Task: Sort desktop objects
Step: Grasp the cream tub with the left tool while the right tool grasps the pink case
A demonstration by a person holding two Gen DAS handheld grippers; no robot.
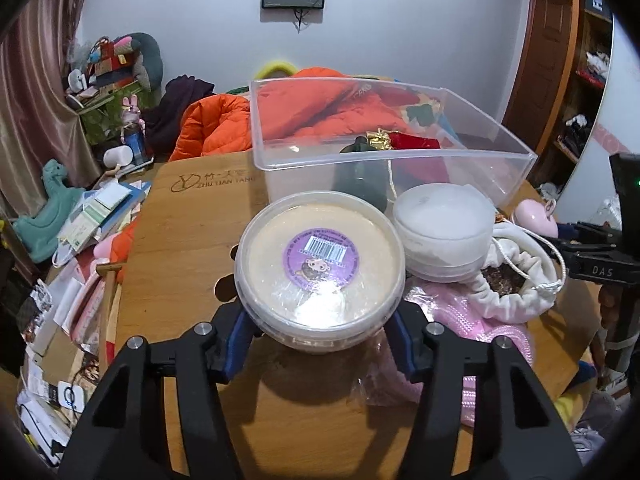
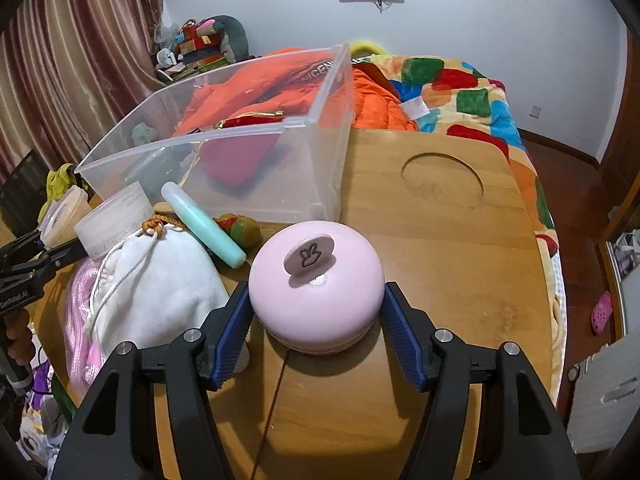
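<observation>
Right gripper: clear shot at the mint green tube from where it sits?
Probably not directly. The right gripper has the pink round case between its fingers, blocking the way. The mint green tube lies beyond, left, leaning over the white drawstring pouch.

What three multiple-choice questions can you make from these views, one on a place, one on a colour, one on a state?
1. Where is the red pouch?
A. in the clear bin
B. on the floor
C. on a shelf

2. What colour is the sticker on the round tub?
A. green
B. purple
C. yellow

3. How is the white drawstring pouch?
A. knotted shut
B. zipped
C. open at the mouth

Answers: 1 A, it shows behind the bin's clear wall; 2 B, a purple disc carries the barcode; 3 C, dark contents show inside.
</observation>
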